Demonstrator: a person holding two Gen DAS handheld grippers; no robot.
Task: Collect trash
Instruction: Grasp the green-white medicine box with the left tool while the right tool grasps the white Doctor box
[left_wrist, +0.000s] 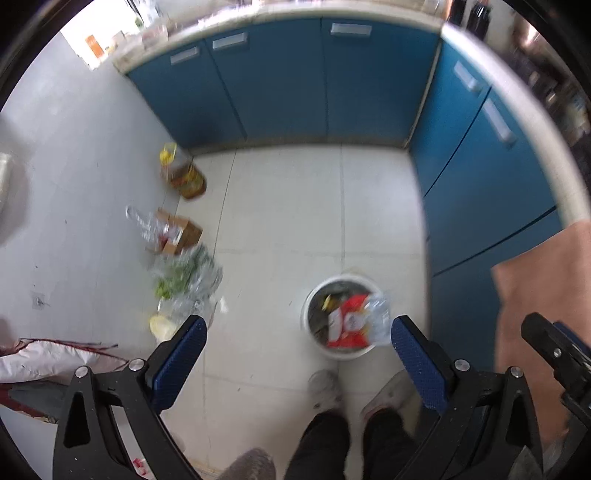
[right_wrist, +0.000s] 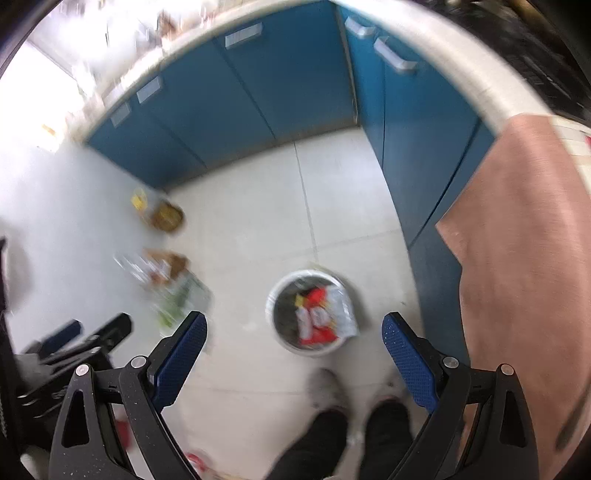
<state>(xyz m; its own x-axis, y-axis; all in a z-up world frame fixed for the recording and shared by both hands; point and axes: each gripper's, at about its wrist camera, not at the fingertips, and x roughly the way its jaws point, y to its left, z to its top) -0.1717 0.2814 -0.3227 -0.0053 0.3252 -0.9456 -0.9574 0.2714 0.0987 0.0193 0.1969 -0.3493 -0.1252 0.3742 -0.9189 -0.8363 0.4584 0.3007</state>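
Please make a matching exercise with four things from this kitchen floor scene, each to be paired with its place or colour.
Things:
1. trash bin
2. oil bottle
3. cabinet doors
4. red wrapper

Descriptions:
A. blue
B. inside the bin
C. against the wall near the cabinet corner
D. white and round, in front of the person's shoes

Pairs: 1-D, 2-C, 3-A, 4-B

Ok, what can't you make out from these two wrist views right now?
- White round trash bin: bottom hidden under red wrapper, both views.
- Floor clutter by wall: motion-blurred, right view.
- Countertop items: blurred, cut by edge, left view.
- Brown cloth: hides the right cabinets.
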